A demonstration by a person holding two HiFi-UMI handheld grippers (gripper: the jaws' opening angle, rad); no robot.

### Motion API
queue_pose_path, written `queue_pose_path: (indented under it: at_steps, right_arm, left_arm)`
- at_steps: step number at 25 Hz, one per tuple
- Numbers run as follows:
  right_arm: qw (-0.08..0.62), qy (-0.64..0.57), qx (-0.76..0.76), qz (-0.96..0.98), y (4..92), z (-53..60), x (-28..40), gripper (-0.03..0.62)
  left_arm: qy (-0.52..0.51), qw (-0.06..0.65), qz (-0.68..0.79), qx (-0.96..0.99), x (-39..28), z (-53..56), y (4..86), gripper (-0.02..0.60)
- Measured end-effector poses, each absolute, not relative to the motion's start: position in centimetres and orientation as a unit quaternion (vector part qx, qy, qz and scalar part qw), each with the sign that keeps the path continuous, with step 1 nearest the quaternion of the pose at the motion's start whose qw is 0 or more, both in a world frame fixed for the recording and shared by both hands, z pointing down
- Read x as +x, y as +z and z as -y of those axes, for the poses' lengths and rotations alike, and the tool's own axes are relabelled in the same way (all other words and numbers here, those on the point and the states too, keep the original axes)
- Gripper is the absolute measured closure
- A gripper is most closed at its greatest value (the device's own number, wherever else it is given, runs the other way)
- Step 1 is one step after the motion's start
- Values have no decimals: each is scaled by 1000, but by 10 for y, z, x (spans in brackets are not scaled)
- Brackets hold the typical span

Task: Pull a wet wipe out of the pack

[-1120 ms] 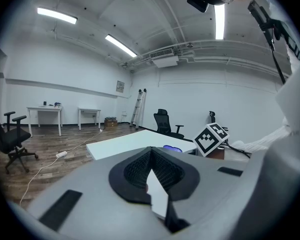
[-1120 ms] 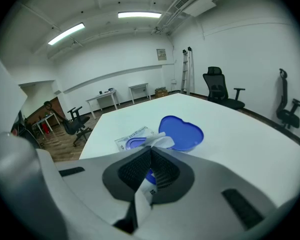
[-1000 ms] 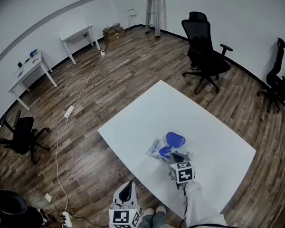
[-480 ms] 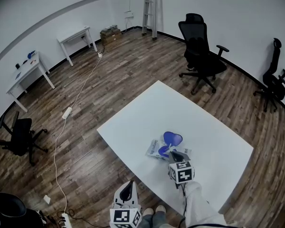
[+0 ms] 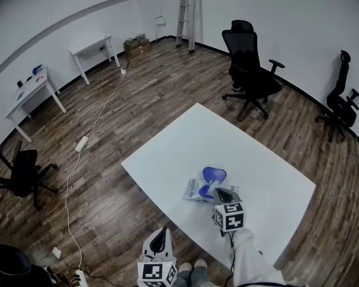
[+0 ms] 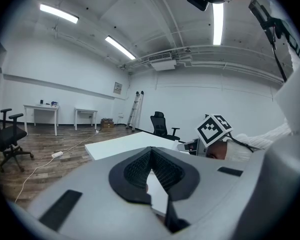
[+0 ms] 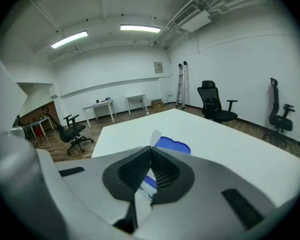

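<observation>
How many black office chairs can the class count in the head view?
3: one chair beyond the white table's far side, one at the far right, one at the left edge. A dark shape in the bottom-left corner may be a fourth.

Table: plain white.
Pack: white with blue print.
Lid: solid blue, at the pack's 1 o'clock.
Wet wipe: pale grey-white.
Right gripper: grey shell, black ribbed pads.
Cube: black-and-white square markers.
Left gripper: grey shell, black ribbed pads.
Floor: streaked brown wood planks.
Chair: black, at the table's 12 o'clock.
Cable: white, at the table's 10 o'clock.
</observation>
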State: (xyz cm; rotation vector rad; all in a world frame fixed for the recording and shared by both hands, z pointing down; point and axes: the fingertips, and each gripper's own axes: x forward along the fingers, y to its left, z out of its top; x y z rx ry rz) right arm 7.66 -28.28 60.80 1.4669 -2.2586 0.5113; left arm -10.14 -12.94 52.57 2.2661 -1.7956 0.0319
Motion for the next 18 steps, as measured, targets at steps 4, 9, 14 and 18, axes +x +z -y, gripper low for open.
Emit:
queue_pose_path:
  at_steps: [4,9,14,18]
  right_arm:
    - [189,174,530,808,594,281,81,585]
    - [180,164,534,809,578,273,85,585]
    - [167,155,537,812,563,264,89,585]
    - [160,148,537,815,551,255,88,585]
  left_arm:
    - [7,125,615,778,-100,128,525,584]
    - [1,117,608,785,-97,124,522,584]
    - [-2,115,605,788,-93,118,520,584]
    - [-7,112,601,791,-91,113,517,584]
